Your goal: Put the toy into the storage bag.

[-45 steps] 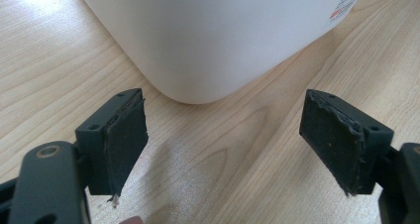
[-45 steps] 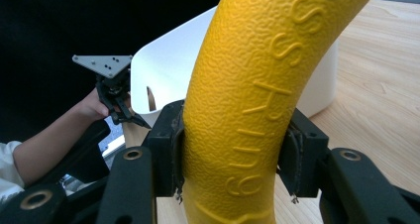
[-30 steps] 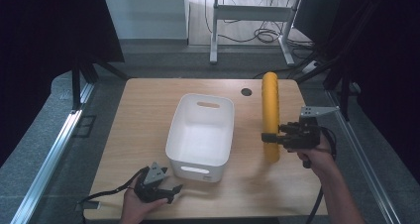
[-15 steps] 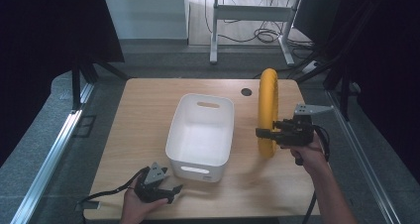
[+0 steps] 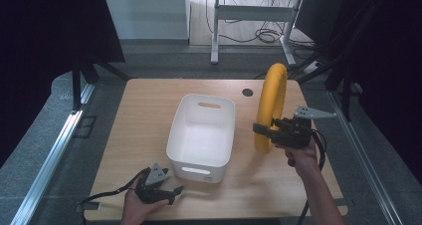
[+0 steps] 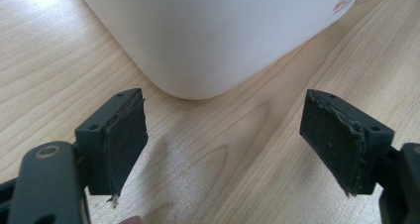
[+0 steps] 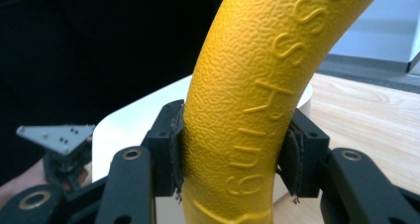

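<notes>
A white plastic bin sits near the middle of the wooden table, its long sides running from the near edge toward the far edge, a handle slot cut in each short wall. Right of it, toward the table's right edge, the right gripper is clamped on a yellow foam ring, which stands upright on edge, its top rising past the far edge in the high view and its bottom low, at or just above the tabletop; which of the two is hard to tell from above. In the right gripper view both jaw pads press into the ring's pebbled surface on either side, beside raised lettering, with the bin's white rim behind.

The left gripper rests low at the near edge, close to the near left corner of the bin, held by the left hand. In the left gripper view its jaws stand wide apart, gripping nothing, over bare wood just short of the bin's rounded corner
</notes>
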